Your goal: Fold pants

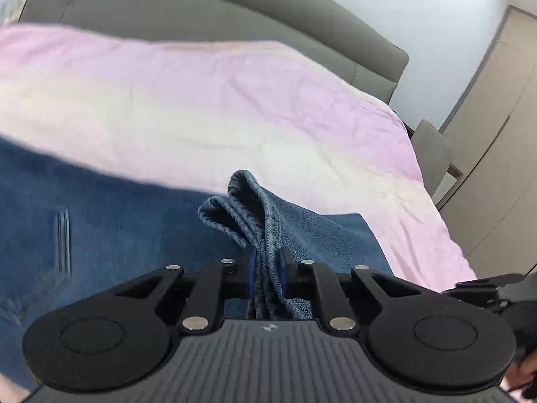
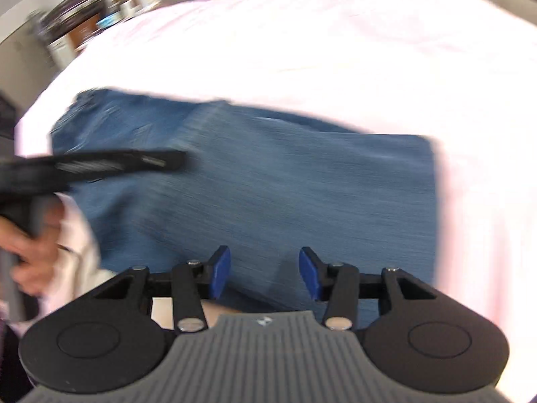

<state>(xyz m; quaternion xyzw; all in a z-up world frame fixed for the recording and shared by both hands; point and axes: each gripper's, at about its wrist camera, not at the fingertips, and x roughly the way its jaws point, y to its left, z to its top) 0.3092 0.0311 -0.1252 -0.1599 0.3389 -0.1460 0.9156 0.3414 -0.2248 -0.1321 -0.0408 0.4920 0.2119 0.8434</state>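
Observation:
Blue denim pants (image 1: pixel 100 221) lie on a pink bed cover (image 1: pixel 201 100). My left gripper (image 1: pixel 266 258) is shut on a bunched fold of the pants' edge, which sticks up between its blue pads. In the right wrist view the pants (image 2: pixel 268 184) lie spread as a flat folded slab. My right gripper (image 2: pixel 265 270) hovers over their near edge, its blue pads apart with nothing pinched between them. The left gripper's black body (image 2: pixel 100 163) and the hand holding it (image 2: pixel 30 255) show at the left of that view.
A grey padded headboard (image 1: pixel 201 10) runs behind the bed. A beige wardrobe (image 1: pixel 496 134) and a grey stool (image 1: pixel 433 151) stand past the bed's right edge. Blurred furniture (image 2: pixel 84 16) lies beyond the far left corner of the bed.

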